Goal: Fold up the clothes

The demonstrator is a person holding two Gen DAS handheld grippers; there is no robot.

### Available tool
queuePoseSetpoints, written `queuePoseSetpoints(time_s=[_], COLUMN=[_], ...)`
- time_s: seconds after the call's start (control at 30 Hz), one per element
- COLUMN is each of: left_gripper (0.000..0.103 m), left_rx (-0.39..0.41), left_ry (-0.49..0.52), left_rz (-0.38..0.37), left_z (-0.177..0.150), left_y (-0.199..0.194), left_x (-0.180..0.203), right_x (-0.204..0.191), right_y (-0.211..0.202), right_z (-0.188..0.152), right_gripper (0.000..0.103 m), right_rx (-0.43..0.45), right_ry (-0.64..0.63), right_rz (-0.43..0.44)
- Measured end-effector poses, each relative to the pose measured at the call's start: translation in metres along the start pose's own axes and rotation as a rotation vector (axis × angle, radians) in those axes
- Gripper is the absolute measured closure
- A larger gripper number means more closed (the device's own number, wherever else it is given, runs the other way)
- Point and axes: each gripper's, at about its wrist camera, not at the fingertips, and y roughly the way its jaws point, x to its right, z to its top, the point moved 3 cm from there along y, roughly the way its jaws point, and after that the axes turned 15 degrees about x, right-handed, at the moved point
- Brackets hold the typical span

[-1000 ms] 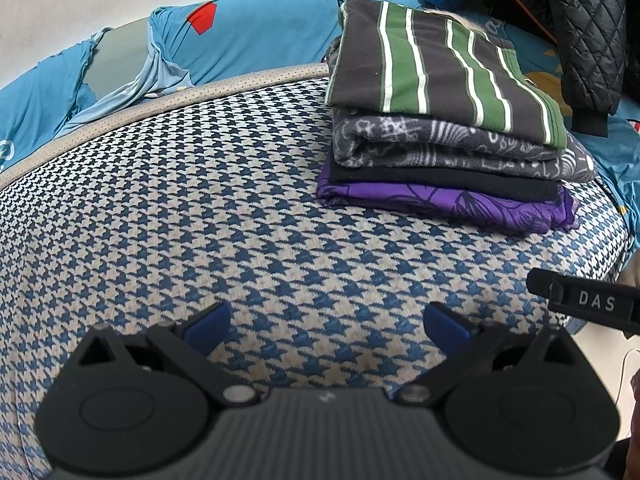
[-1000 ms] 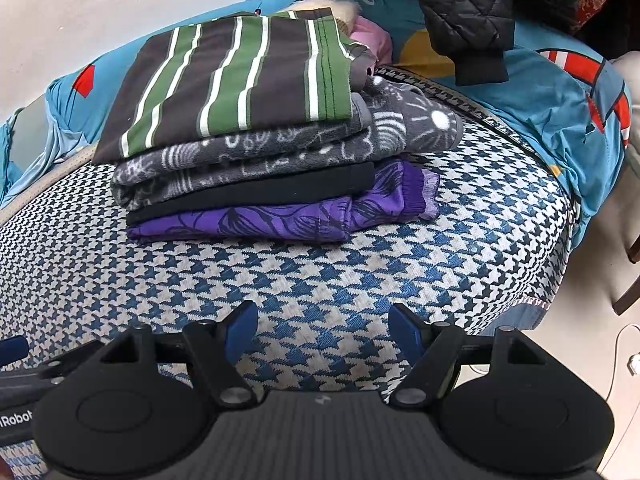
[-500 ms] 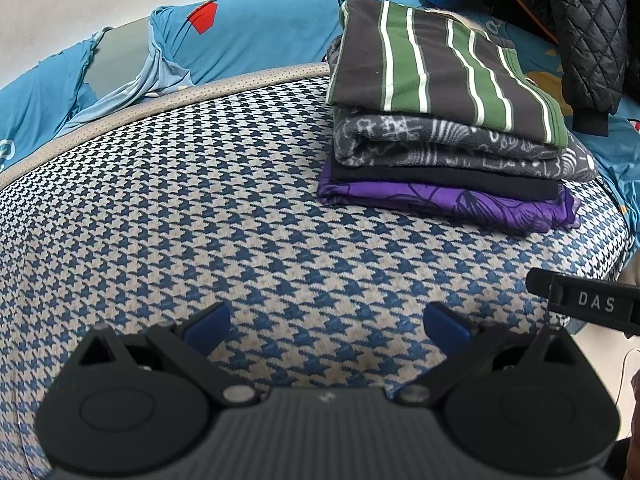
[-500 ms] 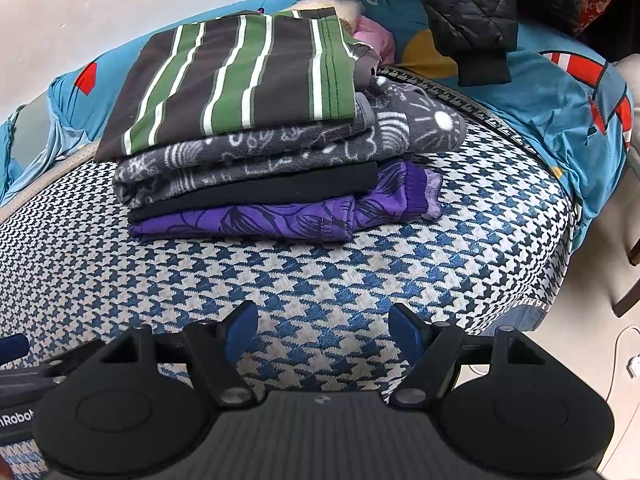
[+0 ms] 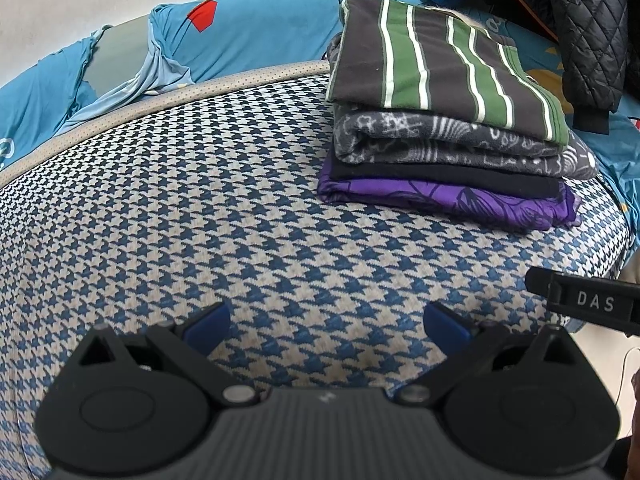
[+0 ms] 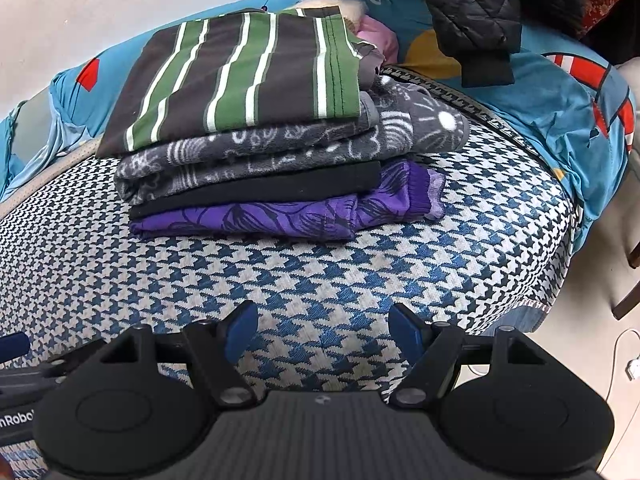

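**Four garments stacked, both grippers idle above the bed**

A stack of folded clothes (image 5: 444, 120) is seen on the houndstooth cover (image 5: 200, 208) of the bed, toward its far right part in the left view and at centre in the right view. From the top down it is made up of a striped top (image 6: 248, 76), a grey patterned fleece (image 6: 280, 148), a thin black piece (image 6: 260, 194) and a purple garment (image 6: 288, 216).

The left gripper (image 5: 326, 322) is held released, its fingers spread with only cover between them. The right gripper (image 6: 322, 328) is likewise released and empty. Both hang near the front edge, well apart from the stack.

The step in hand is judged to be a pause between garments: nothing unfolded lies on the cover. A quilted jacket (image 6: 472, 12) and something pink (image 6: 380, 36) are seen behind the stack; whether either is next cannot be told. For the next move, a fresh piece would have to be fetched and spread flat on the cover.

The stack's long axis runs left to right across both views, with folded edges toward the cameras. In the right view a purple cuff (image 6: 432, 196) sticks out at the right end.
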Motion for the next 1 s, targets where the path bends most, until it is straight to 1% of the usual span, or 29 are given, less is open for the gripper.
queuePoseSetpoints(time_s=[1.0], left_gripper=[0.000], left_rx=[0.000], left_ry=[0.009], left_rz=[-0.005], left_z=[-0.0005], left_y=[0.0004], left_x=[-0.0001], right_x=[-0.0022], right_y=[0.0017], right_z=[0.0003], right_gripper=[0.031], right_rx=[-0.006], right_ry=[-0.008], right_rz=[0.002])
